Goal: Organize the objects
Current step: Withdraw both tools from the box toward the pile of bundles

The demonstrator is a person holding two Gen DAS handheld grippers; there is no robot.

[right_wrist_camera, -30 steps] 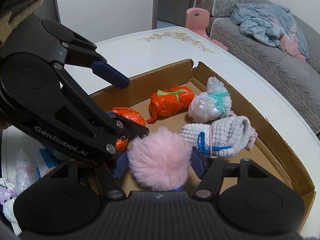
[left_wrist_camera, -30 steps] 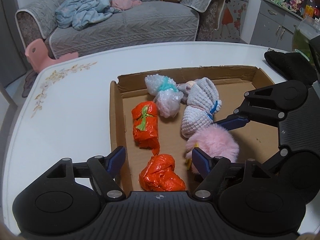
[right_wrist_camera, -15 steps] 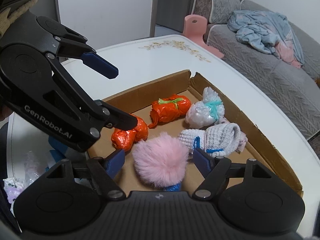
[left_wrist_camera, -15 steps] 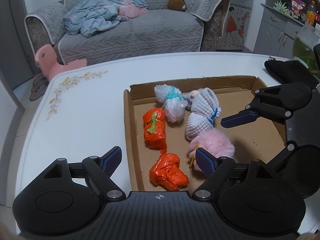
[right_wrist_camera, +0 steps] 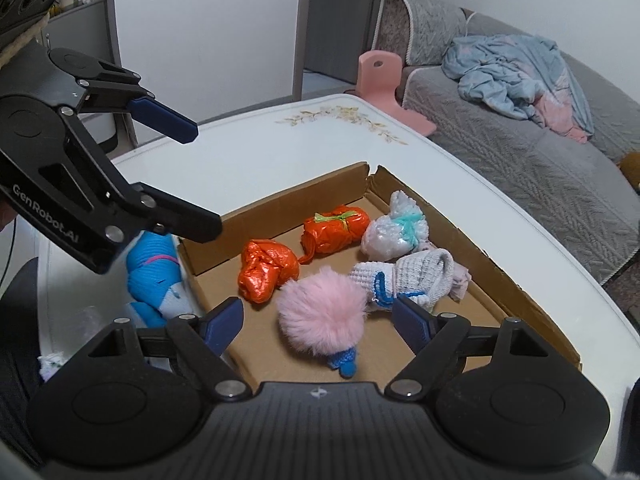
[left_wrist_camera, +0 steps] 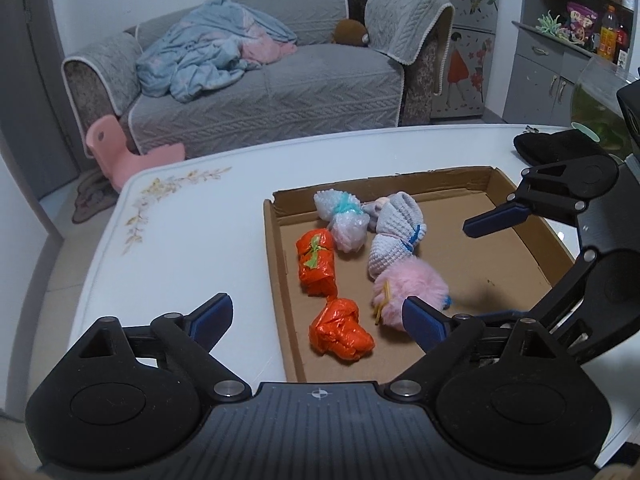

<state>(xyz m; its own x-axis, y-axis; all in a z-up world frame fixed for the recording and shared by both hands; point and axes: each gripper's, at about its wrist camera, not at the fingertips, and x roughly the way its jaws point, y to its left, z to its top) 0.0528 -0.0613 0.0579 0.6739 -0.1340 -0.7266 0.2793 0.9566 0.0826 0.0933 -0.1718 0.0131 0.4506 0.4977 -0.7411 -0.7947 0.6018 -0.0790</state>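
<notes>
A shallow cardboard tray (left_wrist_camera: 516, 216) (right_wrist_camera: 500, 276) on the white table holds a pink fluffy ball (left_wrist_camera: 412, 286) (right_wrist_camera: 322, 314), a white knitted bundle (left_wrist_camera: 394, 236) (right_wrist_camera: 408, 270), a clear plastic bundle with a teal tie (left_wrist_camera: 344, 220) (right_wrist_camera: 396, 232) and two orange bundles (left_wrist_camera: 316, 262) (left_wrist_camera: 340, 330). My left gripper (left_wrist_camera: 318, 320) is open and empty above the tray's near left corner. My right gripper (right_wrist_camera: 318, 322) is open, just behind and above the pink ball, not touching it.
A blue sock bundle (right_wrist_camera: 154, 276) lies on the table outside the tray, under the left gripper. A black cloth (left_wrist_camera: 556, 146) and a fish bowl (left_wrist_camera: 596, 100) stand at the far right. A grey sofa (left_wrist_camera: 260, 80) and pink stool (left_wrist_camera: 116, 148) are beyond the table.
My right gripper opened, let go of the pink ball in the tray and drew back upward. My left gripper also rose and pulled back from the tray.
</notes>
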